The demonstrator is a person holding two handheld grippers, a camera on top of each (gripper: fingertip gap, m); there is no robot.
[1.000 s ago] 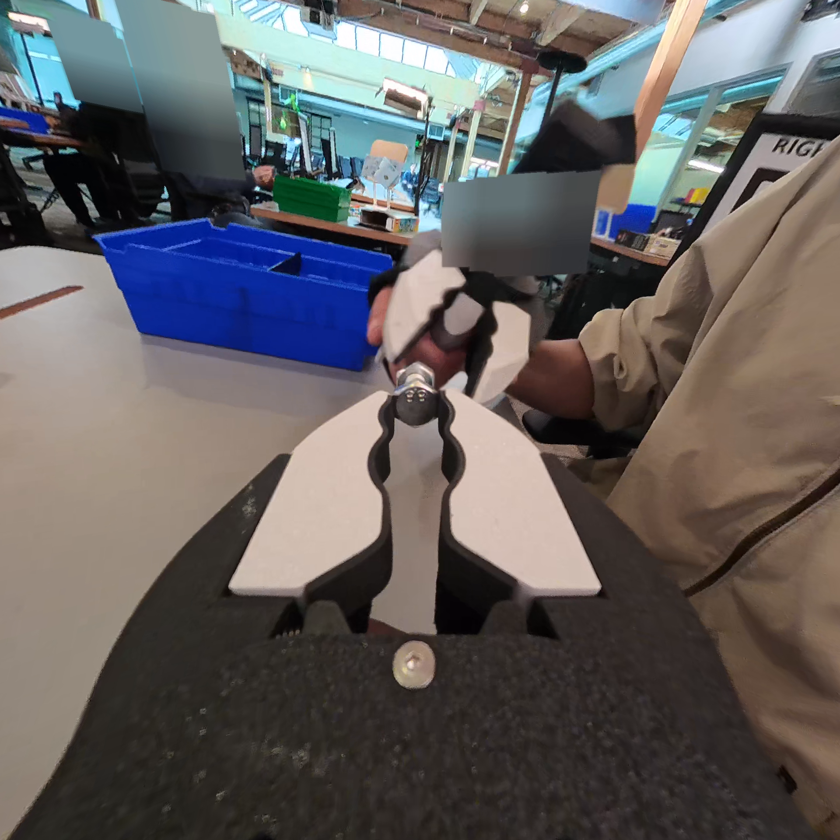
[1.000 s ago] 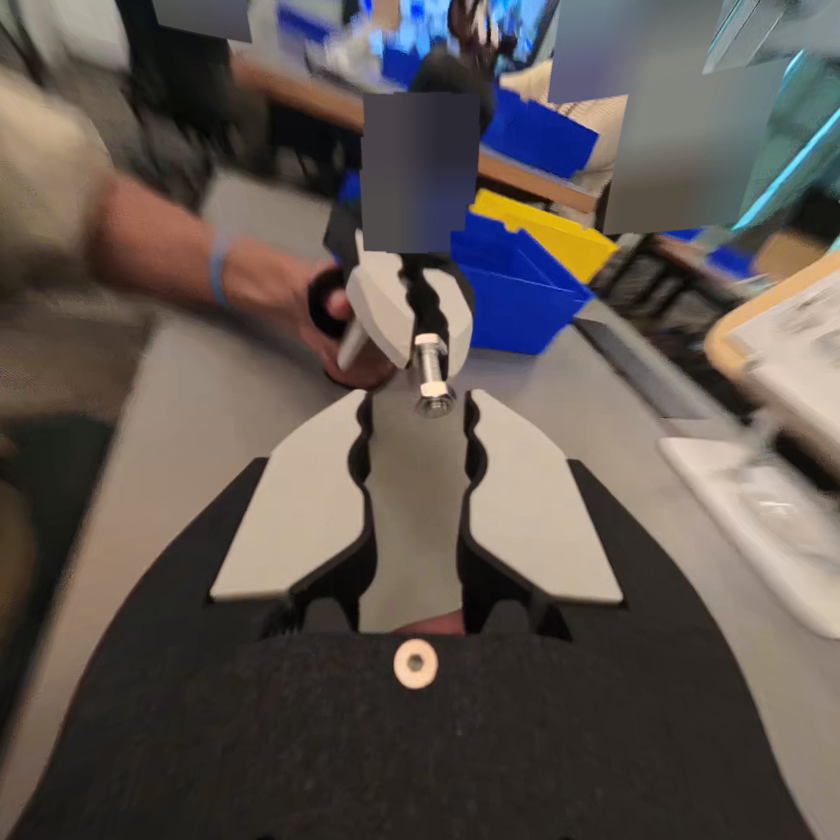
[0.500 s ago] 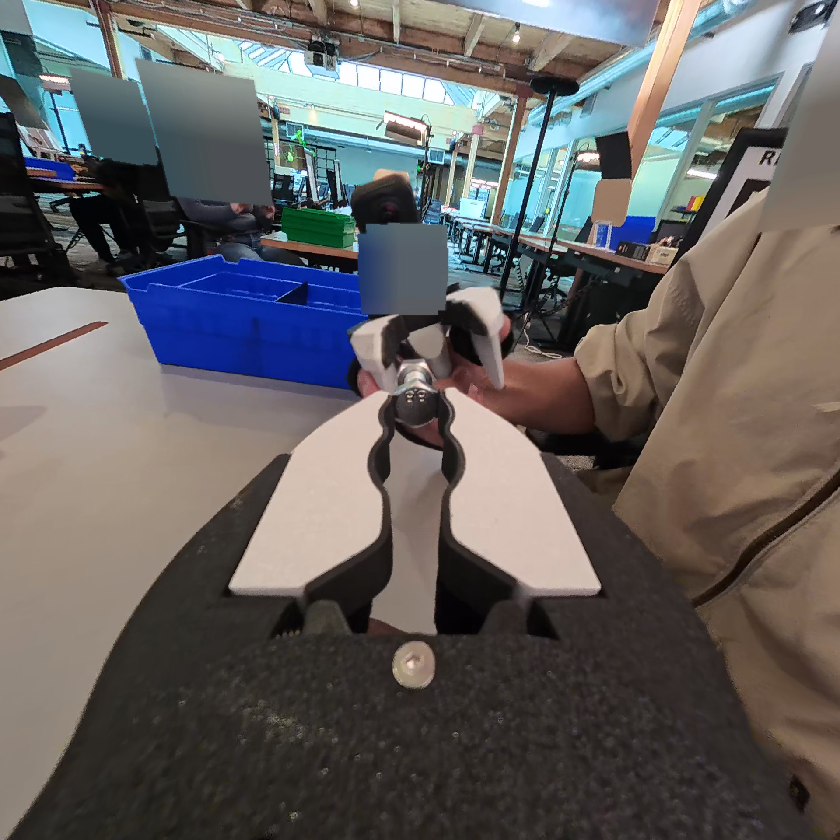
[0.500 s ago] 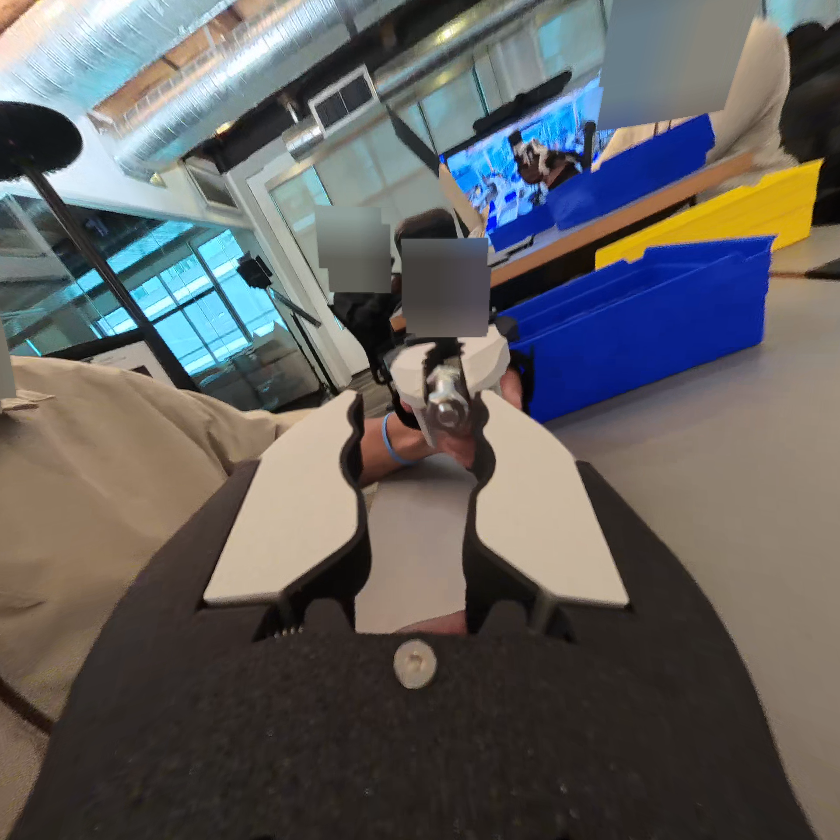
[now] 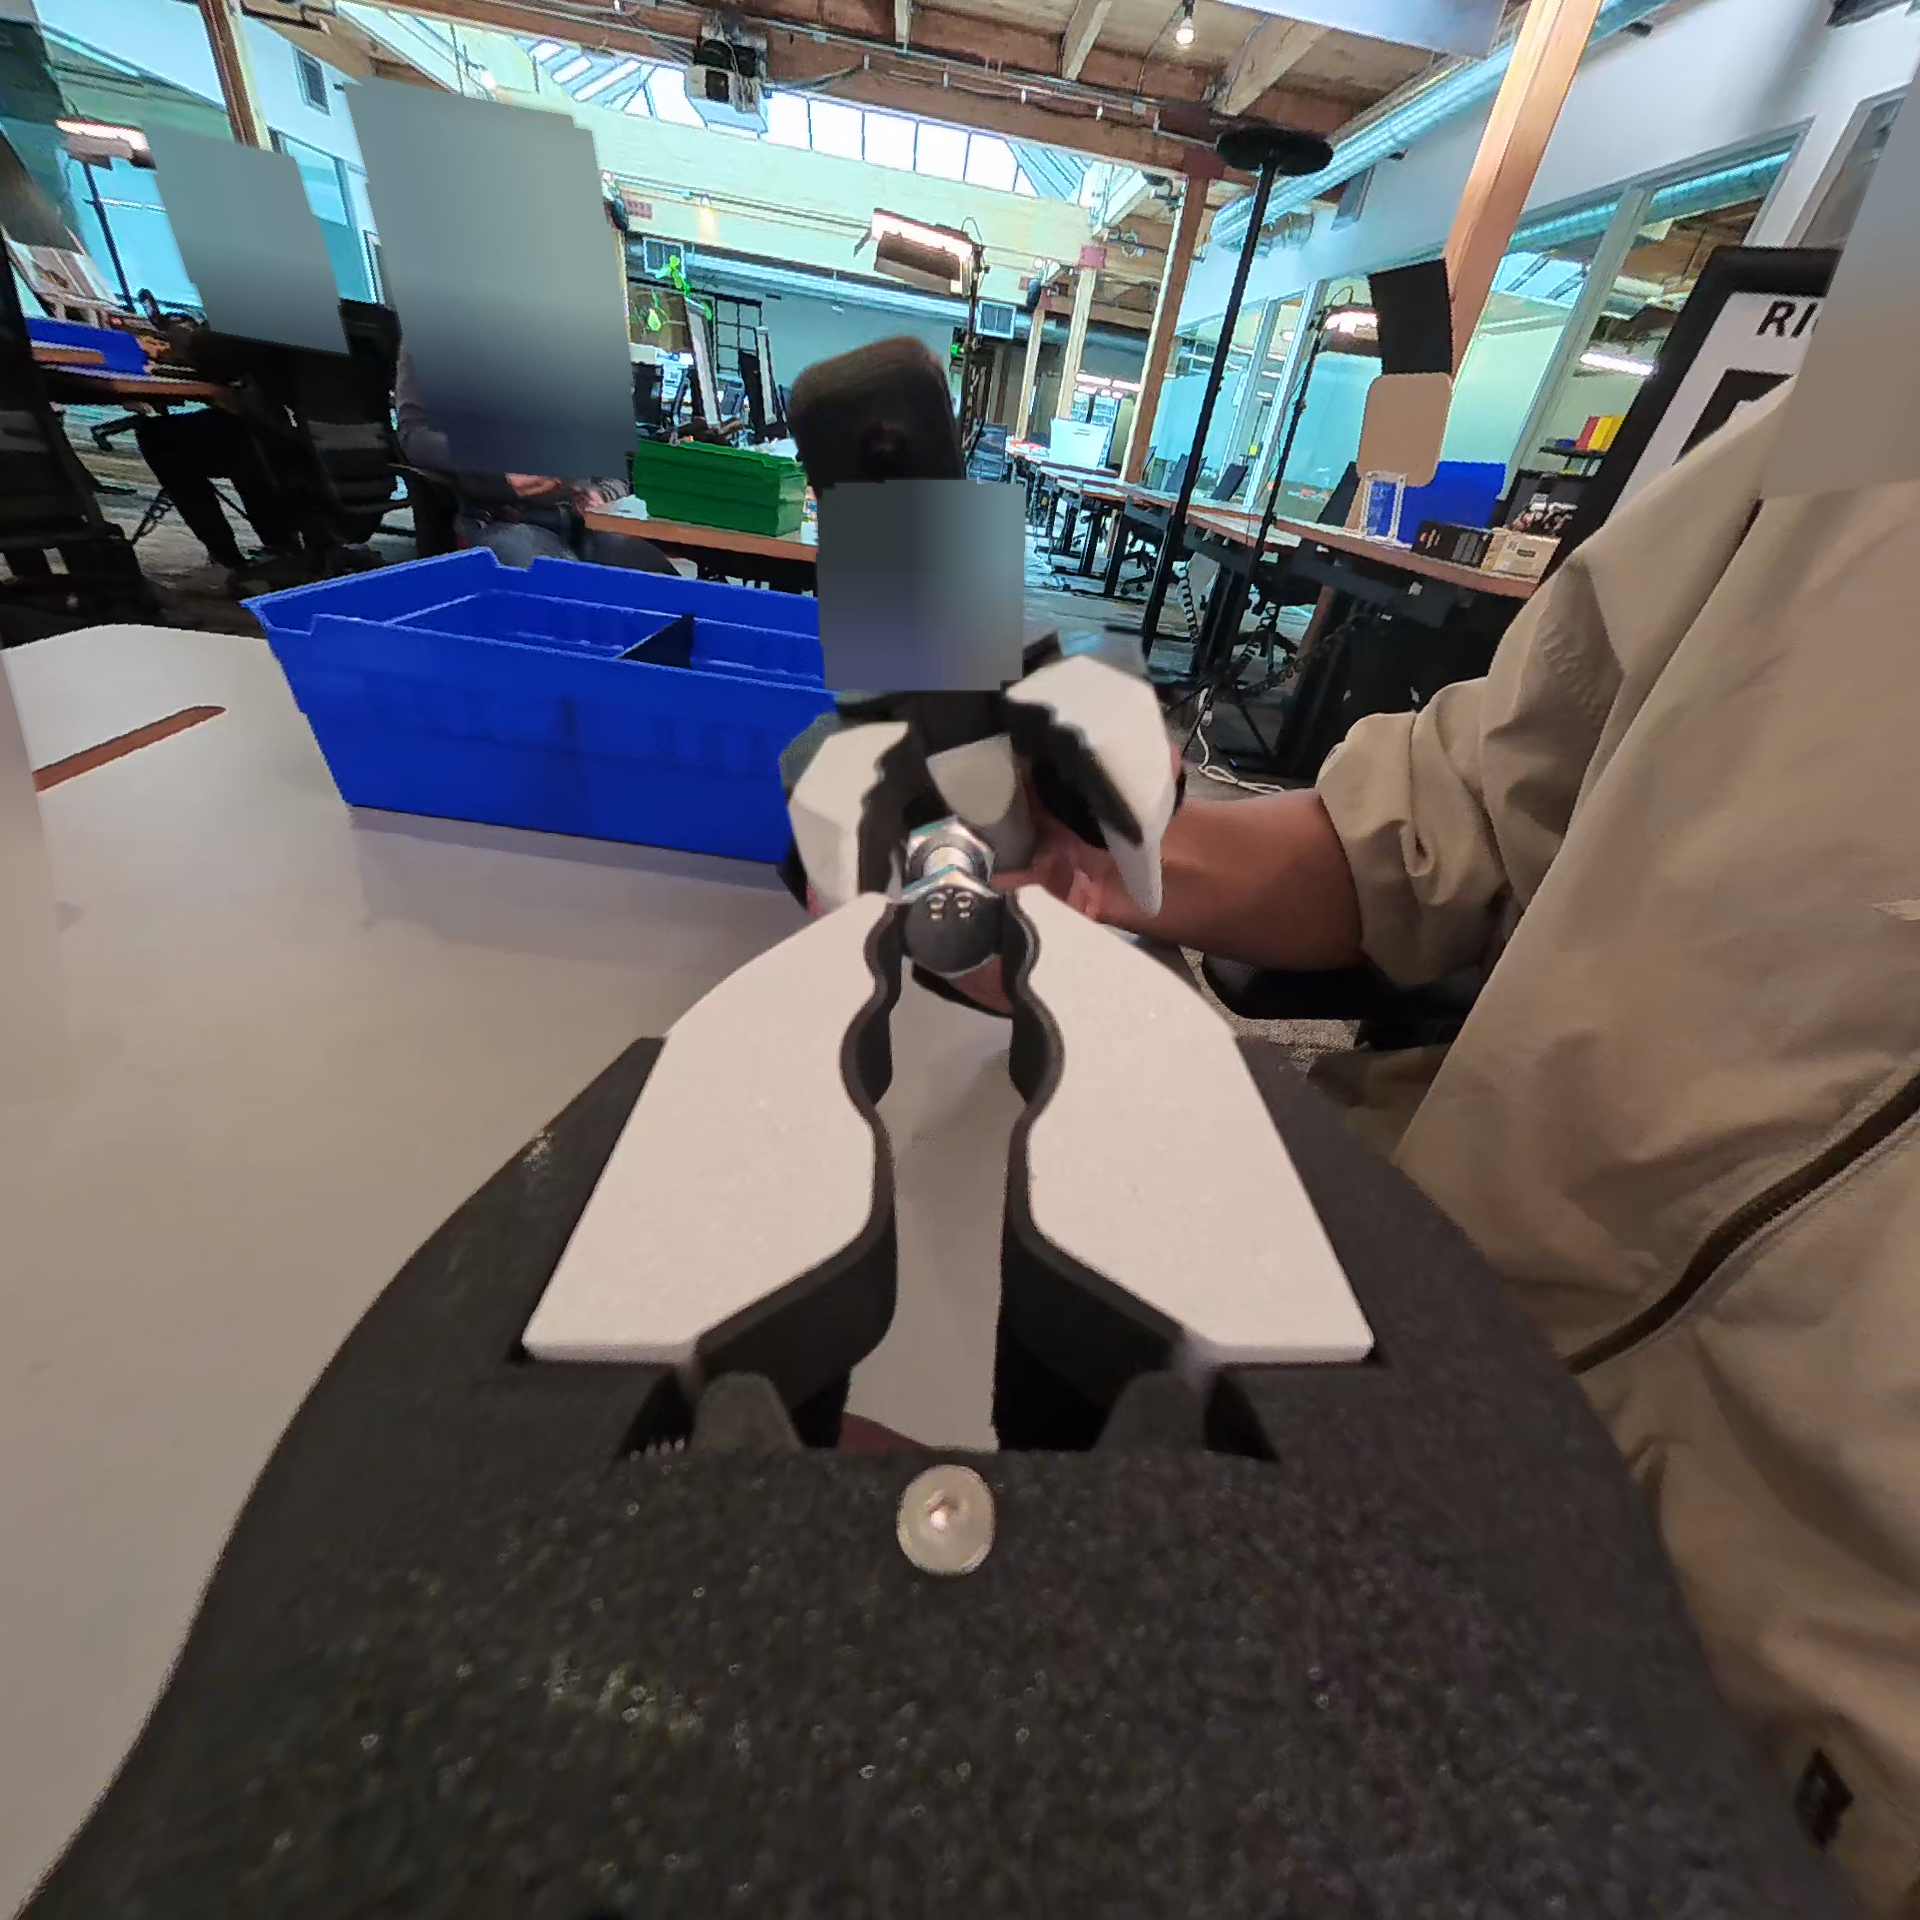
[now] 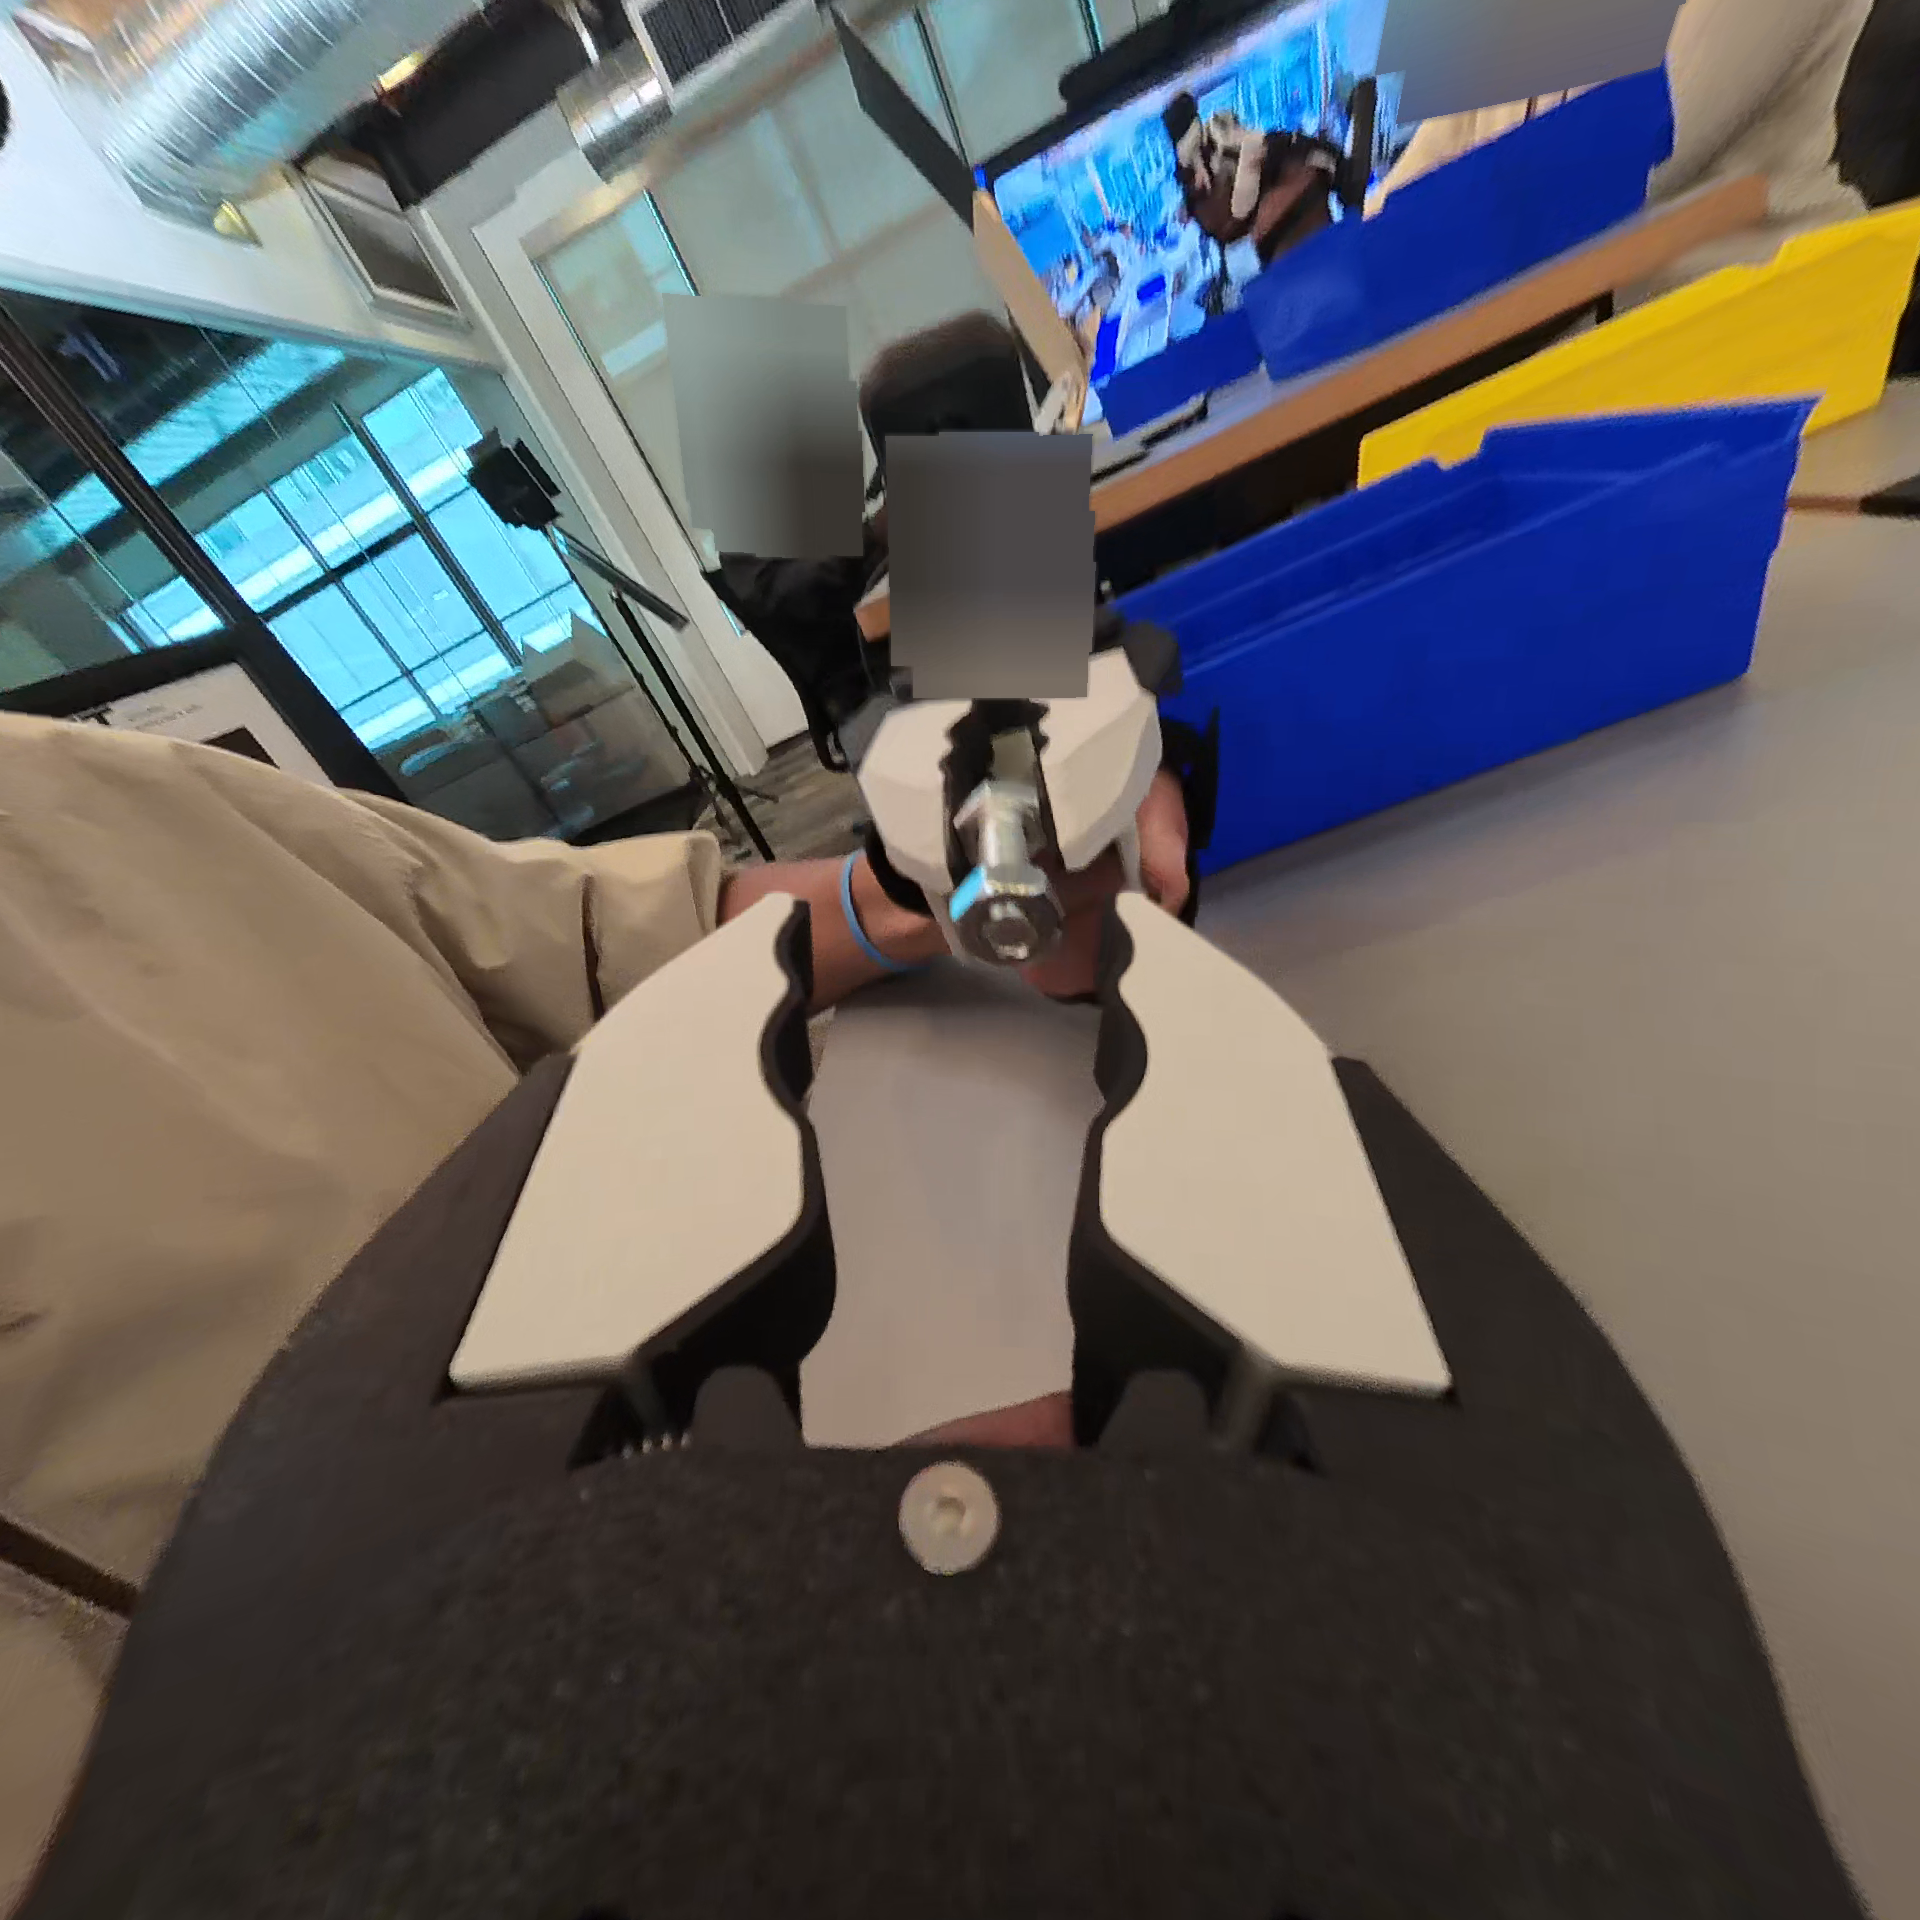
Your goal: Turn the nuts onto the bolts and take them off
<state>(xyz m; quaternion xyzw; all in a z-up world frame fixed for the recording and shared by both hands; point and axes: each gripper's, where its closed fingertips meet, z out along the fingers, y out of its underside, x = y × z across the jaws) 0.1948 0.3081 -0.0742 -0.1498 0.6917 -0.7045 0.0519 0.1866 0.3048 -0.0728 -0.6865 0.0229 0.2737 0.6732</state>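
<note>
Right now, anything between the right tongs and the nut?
Nothing visible. The nut sits on the bolt end, level with the tips of the open right tongs, bare gap on both sides. The left tongs clamp the bolt's head.

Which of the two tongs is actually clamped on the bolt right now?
The left tongs: their tips pinch the bolt head. The right tongs stand open around the nut end, not touching.
</note>
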